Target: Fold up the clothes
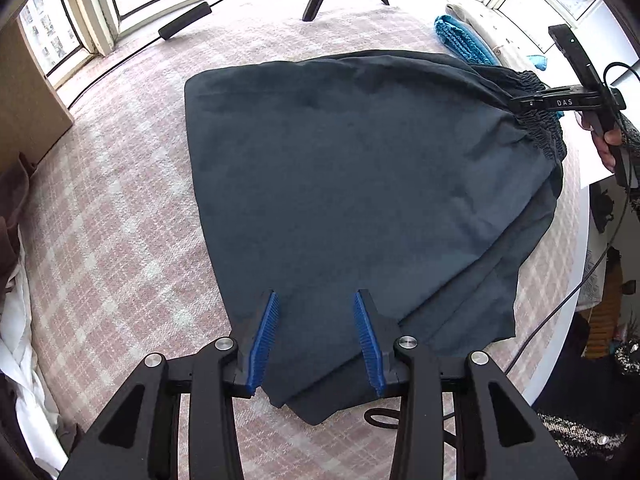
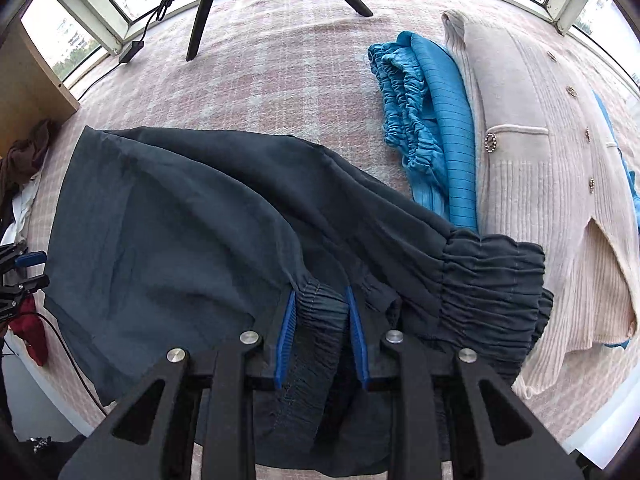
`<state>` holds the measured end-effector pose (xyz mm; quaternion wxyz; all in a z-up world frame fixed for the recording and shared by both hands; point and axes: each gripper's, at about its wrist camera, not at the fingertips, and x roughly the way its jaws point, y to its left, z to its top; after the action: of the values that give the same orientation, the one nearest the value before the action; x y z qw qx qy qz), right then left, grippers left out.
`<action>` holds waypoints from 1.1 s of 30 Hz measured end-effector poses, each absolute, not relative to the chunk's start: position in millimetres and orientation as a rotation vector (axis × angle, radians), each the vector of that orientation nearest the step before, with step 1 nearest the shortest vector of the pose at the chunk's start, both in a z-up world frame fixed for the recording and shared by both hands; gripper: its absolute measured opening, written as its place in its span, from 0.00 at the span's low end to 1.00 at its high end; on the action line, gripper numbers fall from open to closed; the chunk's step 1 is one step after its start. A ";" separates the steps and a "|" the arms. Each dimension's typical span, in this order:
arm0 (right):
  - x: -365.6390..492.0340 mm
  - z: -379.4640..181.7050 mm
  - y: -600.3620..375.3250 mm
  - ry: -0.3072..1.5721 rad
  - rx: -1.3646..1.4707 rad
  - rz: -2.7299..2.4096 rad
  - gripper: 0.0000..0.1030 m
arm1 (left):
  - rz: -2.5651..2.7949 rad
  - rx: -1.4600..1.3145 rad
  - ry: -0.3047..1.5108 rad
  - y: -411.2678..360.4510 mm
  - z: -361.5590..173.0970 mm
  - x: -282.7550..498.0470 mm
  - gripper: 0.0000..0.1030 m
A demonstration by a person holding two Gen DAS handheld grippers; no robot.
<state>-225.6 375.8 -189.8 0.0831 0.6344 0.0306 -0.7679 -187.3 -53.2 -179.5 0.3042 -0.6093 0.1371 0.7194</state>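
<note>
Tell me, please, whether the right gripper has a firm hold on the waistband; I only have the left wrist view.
Observer: Yes, the right gripper is shut on the dark garment's gathered waistband.
Operator: Thank you. What lies beside the blue garment?
Observer: A beige ribbed cardigan lies over the far edge of the blue garment.
Operator: Does the cardigan have fastenings?
Observer: Yes, small metallic buttons run along it.

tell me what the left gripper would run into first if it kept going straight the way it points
Most likely the dark garment: the left gripper is open with that cloth already between its fingers, spread flat ahead on the plaid cover. How high it sits above the cloth is unclear.
</note>
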 end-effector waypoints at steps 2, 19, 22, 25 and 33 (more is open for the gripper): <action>-228.5 -195.4 384.6 0.091 1.930 -2.284 0.24 | 1.886 -1.610 0.380 -47.1 -180.7 -188.3 0.37; -195.7 -131.7 344.9 0.613 1.714 -2.579 0.49 | 1.822 -1.570 0.373 -28.5 -187.3 -176.3 0.41; -178.6 -118.7 321.1 0.419 1.610 -2.512 0.50 | 1.787 -1.513 0.386 -9.9 -182.3 -166.5 0.41; -171.4 -158.8 301.4 0.336 1.709 -2.355 0.50 | 1.740 -1.528 0.382 4.2 -194.0 -160.6 0.41; -171.2 -194.1 336.1 0.396 1.921 -2.329 0.49 | 1.838 -1.491 0.335 -43.6 -170.4 -147.3 0.45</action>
<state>-171.2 336.1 -194.1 0.0486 0.6301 0.1300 -0.7640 -147.3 -43.6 -170.4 0.3669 -0.5802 0.1304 0.7154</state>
